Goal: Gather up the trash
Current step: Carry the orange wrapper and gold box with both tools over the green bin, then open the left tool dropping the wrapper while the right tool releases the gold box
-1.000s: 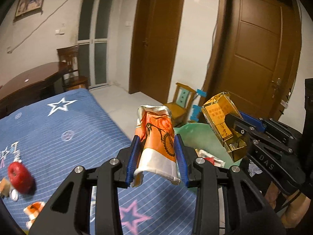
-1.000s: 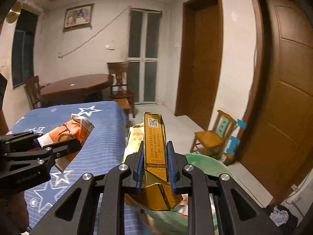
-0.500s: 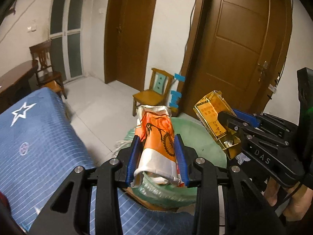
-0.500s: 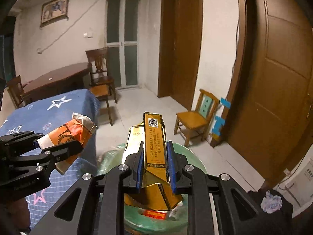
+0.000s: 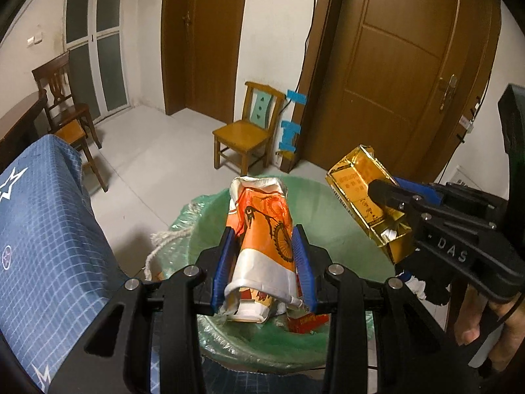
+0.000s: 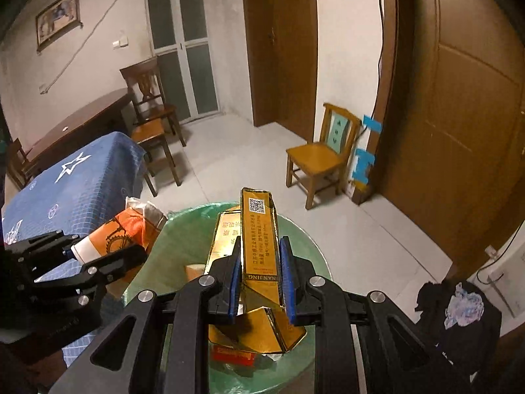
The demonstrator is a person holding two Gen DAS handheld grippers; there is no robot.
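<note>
My left gripper (image 5: 264, 264) is shut on an orange and white snack wrapper (image 5: 262, 229) and holds it above the green-lined trash bin (image 5: 334, 229). My right gripper (image 6: 259, 282) is shut on a crushed gold carton (image 6: 259, 243), also above the bin (image 6: 305, 239). In the left wrist view the gold carton (image 5: 364, 193) and right gripper (image 5: 410, 203) sit to the right over the bin's rim. In the right wrist view the wrapper (image 6: 124, 229) and left gripper (image 6: 98, 256) are at the bin's left edge. Red and white trash (image 5: 306, 323) lies inside the bin.
A table with a blue star-patterned cloth (image 5: 42, 229) stands to the left of the bin. A small yellow wooden chair (image 5: 246, 131) stands by the wall, near brown doors (image 5: 410, 65). A dark wooden chair (image 6: 151, 98) and a dark table (image 6: 82, 121) are further back. Grey floor surrounds the bin.
Both grippers have swung right, away from the blue cloth, and down toward the bin. The wrapper and carton are now over the bin opening. Both stay shut on their items.
</note>
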